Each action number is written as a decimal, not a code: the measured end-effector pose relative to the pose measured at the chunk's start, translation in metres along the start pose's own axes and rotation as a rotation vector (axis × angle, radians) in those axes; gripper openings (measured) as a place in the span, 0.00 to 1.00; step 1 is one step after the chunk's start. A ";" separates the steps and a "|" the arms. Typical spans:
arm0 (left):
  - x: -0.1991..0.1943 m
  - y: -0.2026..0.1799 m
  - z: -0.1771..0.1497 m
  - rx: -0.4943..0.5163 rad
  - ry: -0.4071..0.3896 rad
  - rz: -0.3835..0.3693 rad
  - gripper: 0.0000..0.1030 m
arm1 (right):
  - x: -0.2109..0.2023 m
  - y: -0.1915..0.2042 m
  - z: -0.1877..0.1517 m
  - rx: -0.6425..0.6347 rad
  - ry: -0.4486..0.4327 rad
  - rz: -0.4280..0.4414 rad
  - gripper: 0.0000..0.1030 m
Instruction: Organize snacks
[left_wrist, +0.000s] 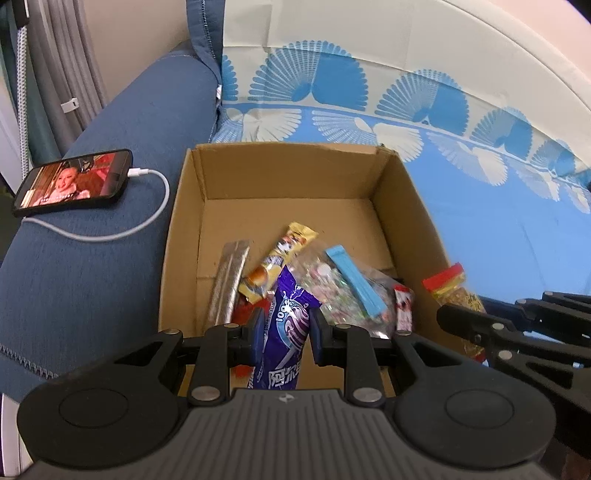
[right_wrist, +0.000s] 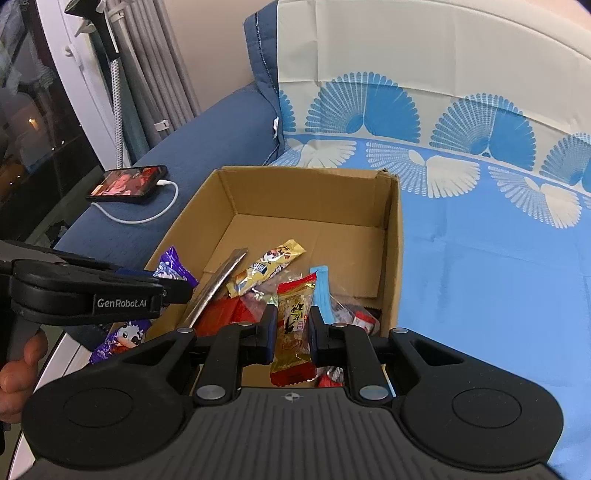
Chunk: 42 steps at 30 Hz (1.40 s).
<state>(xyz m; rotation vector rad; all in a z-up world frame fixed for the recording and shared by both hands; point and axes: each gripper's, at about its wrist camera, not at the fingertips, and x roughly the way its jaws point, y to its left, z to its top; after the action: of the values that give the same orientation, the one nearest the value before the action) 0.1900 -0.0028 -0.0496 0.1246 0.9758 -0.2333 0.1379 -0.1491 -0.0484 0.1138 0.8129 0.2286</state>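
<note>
The left hand-held gripper (left_wrist: 284, 328) is clamped on a purple packet (left_wrist: 286, 332) at the bottom centre of the left wrist view. The packet stands nearly upright, long axis running up the frame, its crimped top end tipped toward the box (left_wrist: 402, 206). It is glossy purple with white lettering and a swirl.

The right hand-held gripper (right_wrist: 291, 325) is nearly closed on a gold packet (right_wrist: 293, 325) at the lower centre of the right wrist view. This one also stands upright, long axis vertical, with red crimped ends and dark characters on gold.

Both packets hang over the near edge of the open cardboard box, which sits on a blue patterned sheet (right_wrist: 480, 258). Inside lie a yellow bar (left_wrist: 284, 254), a silver stick (left_wrist: 229, 280) and a blue strip (left_wrist: 354, 280).

A phone (left_wrist: 74, 181) lies at the left.
</note>
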 end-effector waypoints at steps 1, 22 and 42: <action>0.004 0.001 0.003 -0.003 0.002 0.001 0.27 | 0.005 -0.001 0.003 0.000 0.003 0.001 0.18; 0.074 0.023 0.031 -0.031 0.072 0.072 0.28 | 0.073 -0.014 0.028 0.010 0.063 -0.001 0.20; -0.034 -0.037 -0.018 -0.002 -0.058 0.069 1.00 | -0.037 -0.036 -0.025 0.064 -0.061 -0.050 1.00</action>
<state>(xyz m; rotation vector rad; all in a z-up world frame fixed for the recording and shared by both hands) 0.1483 -0.0307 -0.0315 0.1481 0.9129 -0.1719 0.1006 -0.1928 -0.0457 0.1598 0.7621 0.1509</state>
